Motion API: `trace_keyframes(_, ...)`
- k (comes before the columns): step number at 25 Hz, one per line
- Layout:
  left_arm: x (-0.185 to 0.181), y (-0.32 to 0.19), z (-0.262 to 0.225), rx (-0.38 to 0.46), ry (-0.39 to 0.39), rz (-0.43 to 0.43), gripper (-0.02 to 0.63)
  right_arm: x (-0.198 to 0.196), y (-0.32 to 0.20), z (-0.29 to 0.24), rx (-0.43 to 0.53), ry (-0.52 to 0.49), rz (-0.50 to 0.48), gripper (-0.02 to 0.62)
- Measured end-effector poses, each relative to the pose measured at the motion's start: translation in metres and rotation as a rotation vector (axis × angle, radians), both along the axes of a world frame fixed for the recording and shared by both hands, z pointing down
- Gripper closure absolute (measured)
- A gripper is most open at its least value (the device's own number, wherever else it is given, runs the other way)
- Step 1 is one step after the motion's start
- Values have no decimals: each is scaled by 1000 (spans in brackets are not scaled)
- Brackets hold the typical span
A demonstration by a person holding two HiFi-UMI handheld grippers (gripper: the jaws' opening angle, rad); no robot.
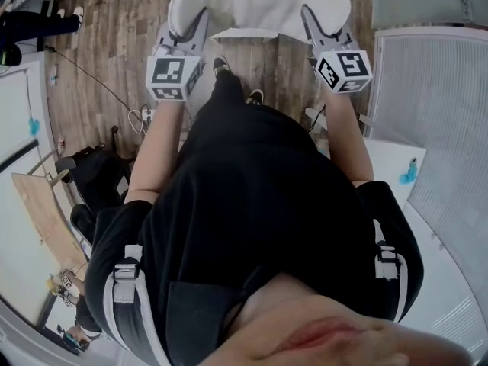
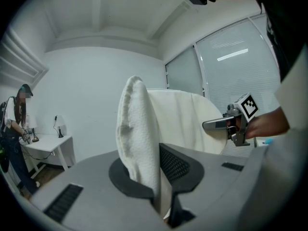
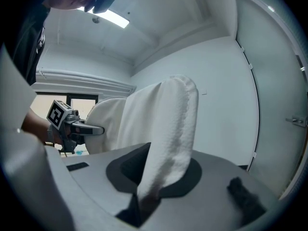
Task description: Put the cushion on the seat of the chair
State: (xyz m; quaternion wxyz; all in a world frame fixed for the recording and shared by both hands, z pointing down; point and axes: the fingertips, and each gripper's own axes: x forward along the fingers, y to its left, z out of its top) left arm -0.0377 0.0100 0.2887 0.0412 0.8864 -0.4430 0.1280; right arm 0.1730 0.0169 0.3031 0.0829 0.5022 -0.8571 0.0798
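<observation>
While pinching cushion (image 1: 259, 2) at opposite edges with left gripper (image 1: 189, 23) and right gripper (image 1: 315, 20), jaws nearly closed on fabric, holding it upright above floor (image 1: 114, 44), carry step; next: locate chair seat, unseen, lower flat, release.

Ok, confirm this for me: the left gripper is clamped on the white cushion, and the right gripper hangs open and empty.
Not quite. The right gripper is not open and empty: the right gripper view shows its jaws closed on an edge of the white cushion. The left gripper is clamped on the cushion, as you said.
</observation>
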Motion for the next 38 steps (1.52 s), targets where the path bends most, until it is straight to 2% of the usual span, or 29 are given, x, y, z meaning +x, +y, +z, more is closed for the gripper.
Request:
trace_keyframes(16,-33,-131,31,-91,38,51,551,-34,-121,24,-57,51,46,538)
trace_keyframes(25,-51,-204,49,-133,49,112,551,-53,-182,38,-101,78,100,538)
trace_keyframes(31,-52,-229,68,-164,39,142,551,-56,-202,57,-135,76,122,538)
trace_keyframes(38,-45,-253,108,-229,25,132,551,-47,-229,96,-208,84,111,531)
